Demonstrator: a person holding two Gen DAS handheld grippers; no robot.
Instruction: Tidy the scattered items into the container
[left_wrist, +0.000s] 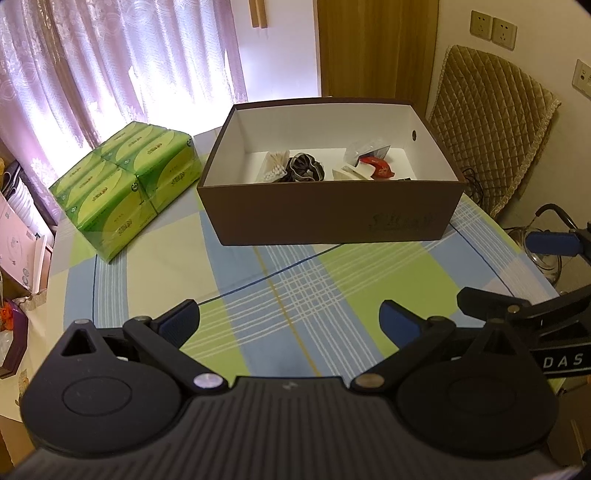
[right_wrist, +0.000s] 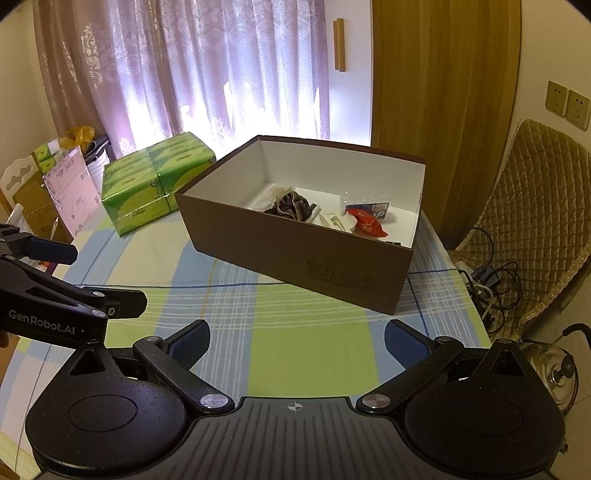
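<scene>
A brown cardboard box (left_wrist: 332, 214) with a white inside stands on the checked tablecloth (left_wrist: 295, 295); it also shows in the right wrist view (right_wrist: 295, 254). Inside lie a dark scrunchie (left_wrist: 306, 167), cotton swabs (left_wrist: 275, 168), a red packet (left_wrist: 380, 167), a white item and a clear bag (left_wrist: 364, 147). The scrunchie (right_wrist: 291, 206) and red packet (right_wrist: 367, 221) also show in the right wrist view. My left gripper (left_wrist: 290, 321) is open and empty, held back from the box. My right gripper (right_wrist: 297, 341) is open and empty, also short of the box.
A green pack of tissue boxes (left_wrist: 125, 184) sits left of the box. A quilted chair back (left_wrist: 491, 129) stands at the right, with cables (right_wrist: 487, 280) and a metal kettle (right_wrist: 554, 369) below. Boxes and bags (right_wrist: 55, 192) stand at the left.
</scene>
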